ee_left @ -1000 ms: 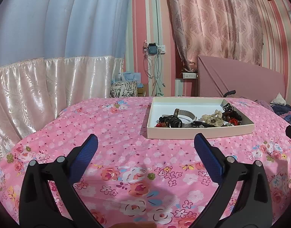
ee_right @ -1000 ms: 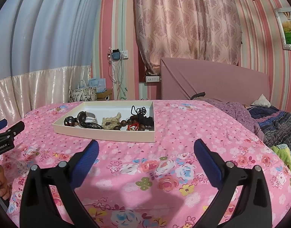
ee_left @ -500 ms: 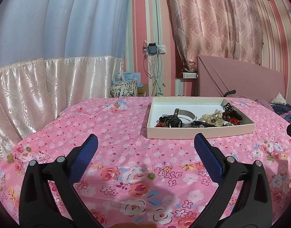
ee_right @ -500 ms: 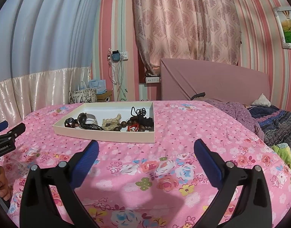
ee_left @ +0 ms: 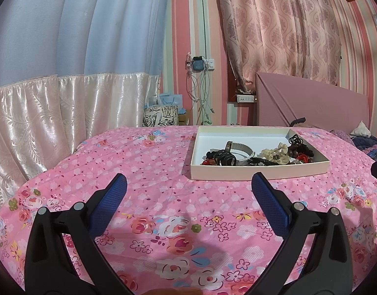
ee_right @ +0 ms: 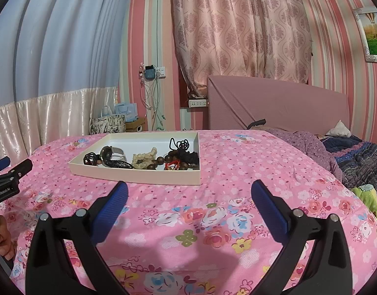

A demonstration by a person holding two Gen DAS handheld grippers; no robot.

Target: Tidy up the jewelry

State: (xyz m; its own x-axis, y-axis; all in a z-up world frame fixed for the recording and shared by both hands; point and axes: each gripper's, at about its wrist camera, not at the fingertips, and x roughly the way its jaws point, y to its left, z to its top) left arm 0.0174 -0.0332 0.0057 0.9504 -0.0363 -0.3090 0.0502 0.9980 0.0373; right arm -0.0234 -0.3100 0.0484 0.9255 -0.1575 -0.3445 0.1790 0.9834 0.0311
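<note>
A shallow cream tray [ee_left: 258,172] [ee_right: 136,175] rests on a pink floral bedspread. Inside it lies mixed jewelry: a watch with a metal band [ee_left: 238,151] [ee_right: 114,153], black hair ties [ee_left: 222,158] [ee_right: 91,158], a cream scrunchie [ee_left: 275,152] [ee_right: 144,159], brown wooden beads [ee_left: 297,151] [ee_right: 163,161] and a black cord piece [ee_right: 179,145]. My left gripper [ee_left: 188,186] hovers open in front of the tray's near left corner, holding nothing. My right gripper [ee_right: 188,190] is open too, just short of the tray's near right corner.
The bed's pink headboard [ee_right: 277,103] stands at the back right, with dark blankets [ee_right: 358,157] and a pillow beside it. Gift bags [ee_left: 161,115] sit past the bed's far edge under a wall socket with cables. A hand [ee_right: 2,238] grips the other tool at the left.
</note>
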